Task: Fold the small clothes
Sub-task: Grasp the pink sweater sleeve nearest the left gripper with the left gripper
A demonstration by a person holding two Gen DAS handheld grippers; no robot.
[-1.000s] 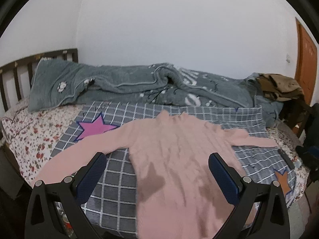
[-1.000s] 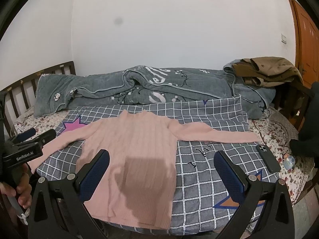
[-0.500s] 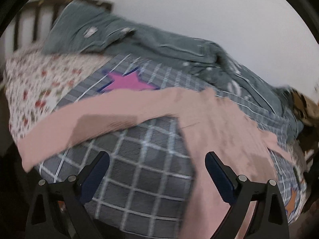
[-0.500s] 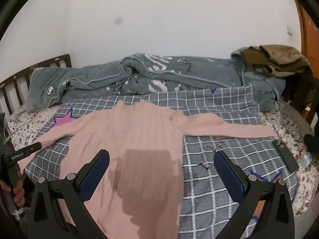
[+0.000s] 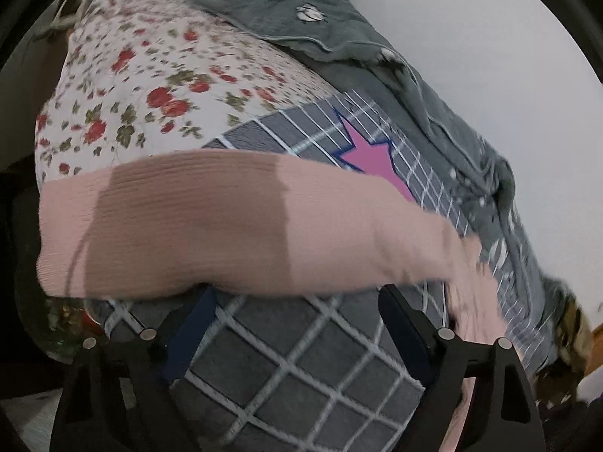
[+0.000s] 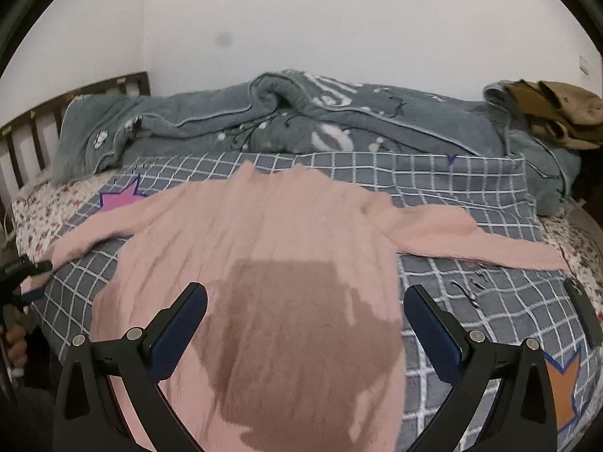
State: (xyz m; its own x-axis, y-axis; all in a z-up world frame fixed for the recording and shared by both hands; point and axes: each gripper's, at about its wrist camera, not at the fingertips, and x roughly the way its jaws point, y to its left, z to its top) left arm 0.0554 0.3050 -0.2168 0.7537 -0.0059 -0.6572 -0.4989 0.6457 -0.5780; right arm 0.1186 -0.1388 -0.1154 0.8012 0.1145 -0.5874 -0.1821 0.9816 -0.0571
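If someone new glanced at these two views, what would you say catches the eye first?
First, the pink sweater spread flat with both sleeves out on the grey checked blanket, a rumpled grey quilt behind it. Next, the pink star on that blanket, just beyond the sleeve in the left wrist view. There the left gripper sits close before the sleeve, its jaws closing with no cloth between them yet.

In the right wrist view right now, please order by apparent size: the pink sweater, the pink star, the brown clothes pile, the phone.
1. pink sweater, by far the largest
2. brown clothes pile
3. pink star and phone: alike, and both partly hidden or distorted near the edge, so not ranked.
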